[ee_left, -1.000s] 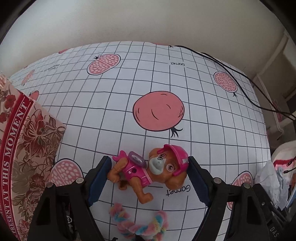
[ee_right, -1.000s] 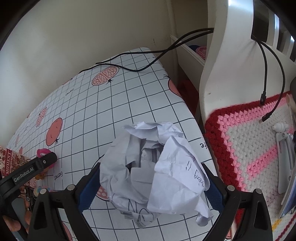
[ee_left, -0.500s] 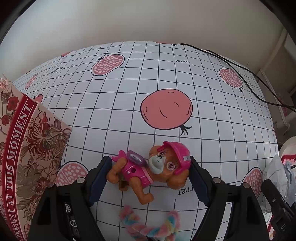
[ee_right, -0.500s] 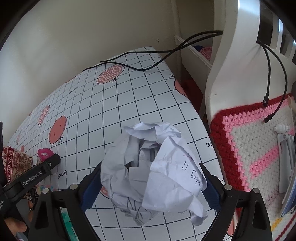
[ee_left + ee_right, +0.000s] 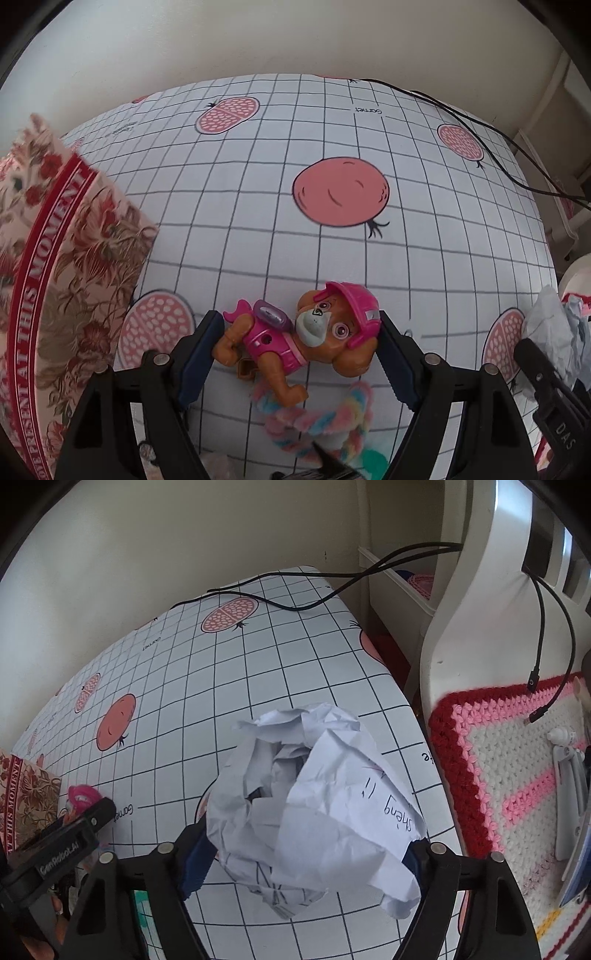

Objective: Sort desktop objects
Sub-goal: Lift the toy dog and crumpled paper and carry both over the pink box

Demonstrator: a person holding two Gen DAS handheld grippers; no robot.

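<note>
Pink-helmeted toy dog [image 5: 303,338] clamped on its side between left gripper [image 5: 301,354] fingers, above the gridded desk [image 5: 258,206], pastel rope [image 5: 317,421] below it, floral box [image 5: 55,266] at left, crumpled paper [image 5: 310,808] clenched in right gripper [image 5: 306,853] over the desk's right edge.

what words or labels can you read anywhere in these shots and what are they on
"AT THIS MOMENT" – red band of the floral box; the words before it are cut off or blurred.
"Garnet" – printed on the tablecloth, and again near the left gripper.
"GenRobot.AI" – left gripper's arm, in the right wrist view.
"DAS" – right gripper's arm.
"sheng" – handwriting on the crumpled paper; other scribbles unreadable.
</note>
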